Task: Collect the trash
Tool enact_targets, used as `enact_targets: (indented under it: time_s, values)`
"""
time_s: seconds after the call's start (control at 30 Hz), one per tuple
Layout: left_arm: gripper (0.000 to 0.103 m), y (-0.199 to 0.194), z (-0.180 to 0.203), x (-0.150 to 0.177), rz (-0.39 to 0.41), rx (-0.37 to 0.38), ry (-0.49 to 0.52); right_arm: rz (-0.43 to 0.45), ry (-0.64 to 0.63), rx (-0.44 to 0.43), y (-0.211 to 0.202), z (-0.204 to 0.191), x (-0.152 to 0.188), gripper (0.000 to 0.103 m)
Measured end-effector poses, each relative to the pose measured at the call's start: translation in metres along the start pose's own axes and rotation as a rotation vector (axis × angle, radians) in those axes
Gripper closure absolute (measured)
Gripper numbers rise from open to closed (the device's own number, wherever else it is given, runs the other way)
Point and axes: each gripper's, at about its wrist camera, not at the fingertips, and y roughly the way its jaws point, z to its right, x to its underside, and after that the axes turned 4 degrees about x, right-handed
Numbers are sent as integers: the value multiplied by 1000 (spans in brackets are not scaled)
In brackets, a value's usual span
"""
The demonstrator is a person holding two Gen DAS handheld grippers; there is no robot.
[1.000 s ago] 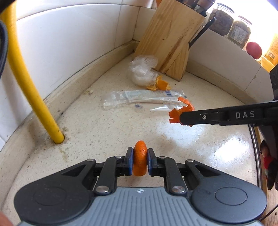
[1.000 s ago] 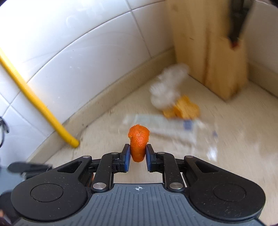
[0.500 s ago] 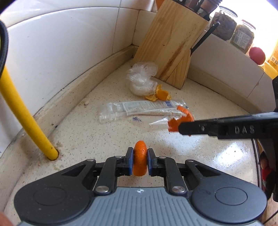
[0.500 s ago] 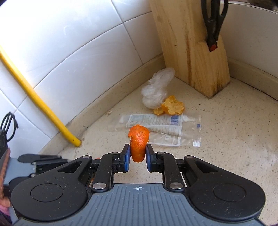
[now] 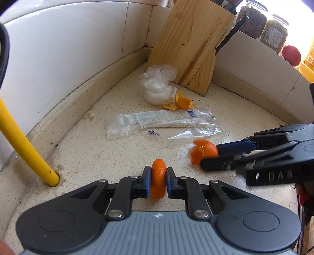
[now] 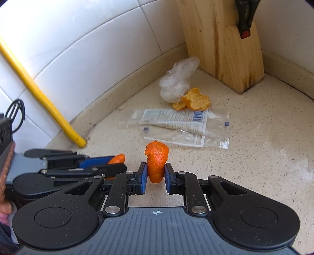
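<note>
My left gripper point(image 5: 158, 181) is shut on a piece of orange peel point(image 5: 158, 179) low over the speckled counter point(image 5: 98, 157). To its right, my right gripper point(image 6: 155, 176) has a second piece of orange peel point(image 6: 156, 162) upright between its blue pads. Its jaws are opening, and the pads still touch the peel. That gripper point(image 5: 209, 157) reaches in from the right in the left wrist view. On the counter lie a clear plastic wrapper point(image 5: 164, 121), a crumpled plastic bag point(image 5: 158, 86) and more orange peel point(image 5: 179, 103) in front of the knife block.
A wooden knife block point(image 5: 191, 45) stands in the tiled corner, with scissors point(image 6: 245, 17) in it. A yellow pipe point(image 5: 23, 149) rises from the counter at the left. Jars point(image 5: 273, 33) and a red fruit point(image 5: 291, 55) sit on the ledge at the right.
The right gripper's jaws have parted slightly around its peel. That gripper has dropped lower and nearer in the left wrist view. The left grip is unchanged.
</note>
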Motion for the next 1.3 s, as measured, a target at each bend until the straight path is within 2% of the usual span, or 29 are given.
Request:
enact_targets:
  time_s: [0.13, 0.17, 0.2, 0.23, 0.37, 0.47, 0.57, 0.63, 0.73, 0.83, 0.9, 1.1, 1.23, 1.3]
  values:
    - [89, -1, 0, 1, 6, 2, 12, 17, -52, 38, -1, -3, 0, 65]
    - [89, -1, 0, 1, 6, 2, 11, 13, -73, 40, 0, -5, -1, 56]
    - [89, -1, 0, 1, 7, 3, 9, -7, -89, 39, 2, -6, -2, 42]
    - [89, -1, 0, 1, 8, 5, 6, -23, -98, 41, 5, -7, -4, 35]
    - [89, -1, 0, 1, 7, 8, -1, 35, -142, 68, -2, -12, -7, 34]
    - [89, -2, 0, 1, 8, 12, -4, 103, -123, 99, -5, -7, -26, 29]
    - [89, -1, 0, 1, 11, 16, -8, 145, -162, 182, 16, -5, -52, 29]
    - [89, -1, -1, 0, 10, 17, -11, 123, -153, 189, 37, 1, -66, 30]
    - [89, -1, -1, -1, 5, 19, -8, 92, -147, 214, 64, 5, -73, 38]
    - [89, 0, -2, -3, -3, 27, -12, 108, -242, 291, 70, -7, -70, 55]
    - [89, 1, -3, -6, -8, 38, -23, 99, -228, 282, 66, -3, -70, 85]
    - [89, -1, 17, -15, 33, 95, 16, 93, -176, 231, 30, 6, -59, 88]
    - [89, 20, 35, -19, 22, 125, 42, 110, -119, 181, -3, 8, -44, 88]
    - [87, 30, 40, -22, 10, 115, 32, 113, -129, 184, -16, 5, -35, 88]
